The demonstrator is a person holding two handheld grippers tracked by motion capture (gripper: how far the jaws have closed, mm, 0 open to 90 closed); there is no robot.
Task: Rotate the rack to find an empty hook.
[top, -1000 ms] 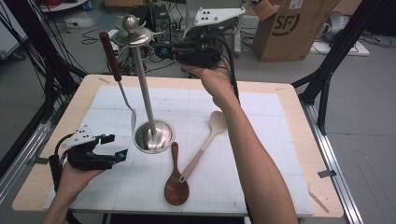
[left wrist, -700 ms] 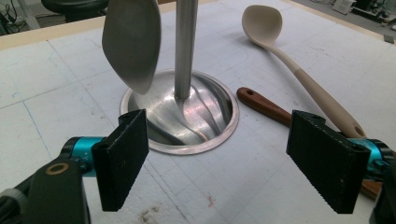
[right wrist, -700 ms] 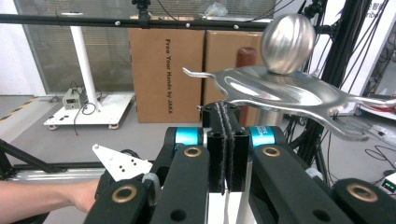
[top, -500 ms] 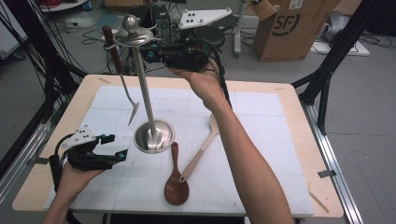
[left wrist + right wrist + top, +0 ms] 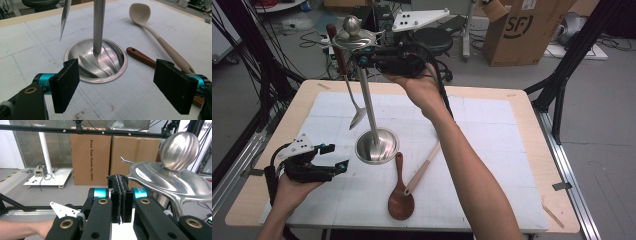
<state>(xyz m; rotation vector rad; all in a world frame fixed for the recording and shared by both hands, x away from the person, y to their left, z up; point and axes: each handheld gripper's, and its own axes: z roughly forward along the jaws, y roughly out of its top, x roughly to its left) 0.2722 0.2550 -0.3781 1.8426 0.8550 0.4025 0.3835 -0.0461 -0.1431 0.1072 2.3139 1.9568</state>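
A steel utensil stand rises from a round base on the white mat; its hooked top plate carries a ball knob. A steel turner with a dark red handle hangs at the stand's left, blade above the mat. My right gripper is held high beside the stand's top, jaws pressed together with nothing seen between them. My left gripper rests low at the front left, open, facing the base. A dark wooden spoon and a beige spoon lie right of the base.
The white mat covers most of a wooden table with a bare rim. Black frame posts stand at the right and left sides. A cardboard box and cables sit on the floor behind.
My right gripper has moved left, up to the stand's top. The hanging turner has shifted slightly right. The left gripper has stayed put.
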